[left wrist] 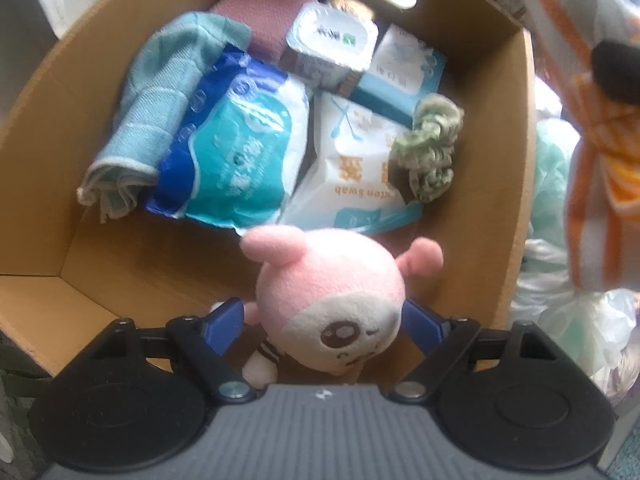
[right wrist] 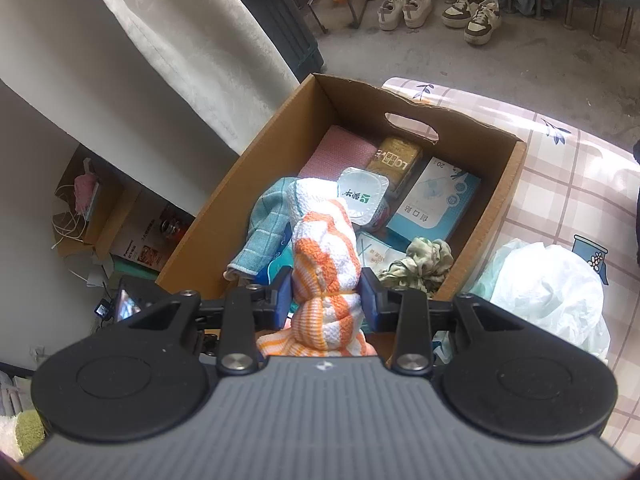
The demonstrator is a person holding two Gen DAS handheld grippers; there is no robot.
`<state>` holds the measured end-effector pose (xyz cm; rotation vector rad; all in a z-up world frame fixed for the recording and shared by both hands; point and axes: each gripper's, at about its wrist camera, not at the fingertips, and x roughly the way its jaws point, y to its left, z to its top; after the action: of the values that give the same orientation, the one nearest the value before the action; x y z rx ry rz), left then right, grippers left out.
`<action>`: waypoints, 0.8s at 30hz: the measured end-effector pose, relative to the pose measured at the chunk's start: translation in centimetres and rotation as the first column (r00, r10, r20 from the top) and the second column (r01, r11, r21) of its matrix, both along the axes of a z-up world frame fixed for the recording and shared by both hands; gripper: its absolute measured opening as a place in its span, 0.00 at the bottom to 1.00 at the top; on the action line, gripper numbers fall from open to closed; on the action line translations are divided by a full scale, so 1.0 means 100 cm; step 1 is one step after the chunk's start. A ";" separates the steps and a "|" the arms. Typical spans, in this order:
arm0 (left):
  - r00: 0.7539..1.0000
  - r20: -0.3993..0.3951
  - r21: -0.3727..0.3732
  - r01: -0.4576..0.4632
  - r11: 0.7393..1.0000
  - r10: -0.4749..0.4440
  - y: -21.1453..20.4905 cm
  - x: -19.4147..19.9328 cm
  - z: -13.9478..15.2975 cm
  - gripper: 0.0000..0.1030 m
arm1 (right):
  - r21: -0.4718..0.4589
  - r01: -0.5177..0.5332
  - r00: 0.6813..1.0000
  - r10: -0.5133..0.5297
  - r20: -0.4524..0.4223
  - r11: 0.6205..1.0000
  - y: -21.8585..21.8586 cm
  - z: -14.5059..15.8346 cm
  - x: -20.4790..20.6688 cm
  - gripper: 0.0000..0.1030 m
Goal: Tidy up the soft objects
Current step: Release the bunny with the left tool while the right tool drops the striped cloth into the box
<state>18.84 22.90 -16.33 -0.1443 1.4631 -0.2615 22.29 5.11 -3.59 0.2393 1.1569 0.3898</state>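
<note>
— Though blurred at the edges, clearly a pink plush toy (left wrist: 332, 300): round head, cream face, two stubby ears, one dark eye patch. Gripped by the left hand-held gripper (left wrist: 323, 322), blue pads pressed against either side of the head, held over the near end of the cardboard box (left wrist: 496, 184).

— And on the right?

— Clamped in the right hand-held gripper (right wrist: 325, 296): an orange-and-white striped towel (right wrist: 326, 256), rolled and knotted, pinched at its waist, raised above the same box.

— Anything hard to read?

— Toy's body mostly hidden behind the gripper housing. Towel's lower end cut off likewise. Inside the box, partly overlapping: teal cloth (left wrist: 160, 112), blue wipes pack (left wrist: 236, 148), cotton swab pack (left wrist: 352, 168), green scrunchie (left wrist: 430, 148).

— Surroundings?

— Checked worktop (right wrist: 568, 184) under the box, white plastic bag (right wrist: 548, 288) just beside it.
</note>
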 end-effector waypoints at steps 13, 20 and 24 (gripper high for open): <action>0.967 0.143 -0.033 -0.209 0.977 0.211 0.074 0.001 0.079 0.85 | 0.018 -0.056 0.998 0.056 -0.007 0.998 0.023 0.000 0.010 0.33; 0.908 0.210 -0.012 -0.369 0.929 0.363 0.135 -0.002 0.099 0.86 | 0.075 -0.217 0.968 0.225 -0.112 0.973 0.082 -0.039 0.016 0.33; 0.875 0.219 -0.008 -0.441 0.897 0.432 0.163 -0.004 0.098 0.86 | 0.070 -0.332 0.926 0.339 -0.164 0.941 0.128 -0.075 0.019 0.33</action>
<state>18.49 39.20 -6.54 -0.3961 1.1804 0.1227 24.16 17.91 -11.11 0.1111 1.3679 0.7069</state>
